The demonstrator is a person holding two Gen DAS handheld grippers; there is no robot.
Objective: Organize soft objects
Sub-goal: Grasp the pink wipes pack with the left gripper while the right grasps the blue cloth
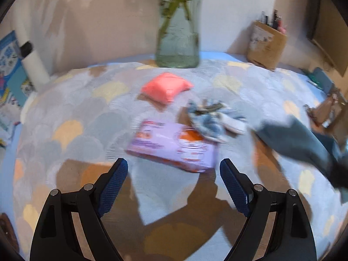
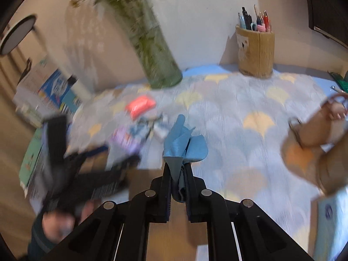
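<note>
Pale walls back a worktop [image 1: 71, 113] covered by a cloth printed with grey, yellow and orange scallop shapes. At the rear stand a glass vase [image 1: 178, 32] with green stems and a cardboard pen holder [image 2: 256, 51]. Near the centre lie a coral-pink cushion [image 1: 166, 87], a lilac packet [image 1: 174, 146] and a crumpled grey-blue fabric pile [image 1: 214, 119] touching the packet's far corner.

Left gripper [image 1: 174, 184]: jaws released and spread wide, nothing between them — it hovers just short of the lilac packet.

Right gripper [image 2: 178, 174]: jaws clenched on a blue cloth [image 2: 184, 143], which bunches upward from the pads and hangs clear of the worktop, to the right of the fabric pile. The right-wrist view also shows a tan handbag [image 2: 315, 134] at the right edge. Both views are motion-blurred, so finer detail cannot be read.
</note>
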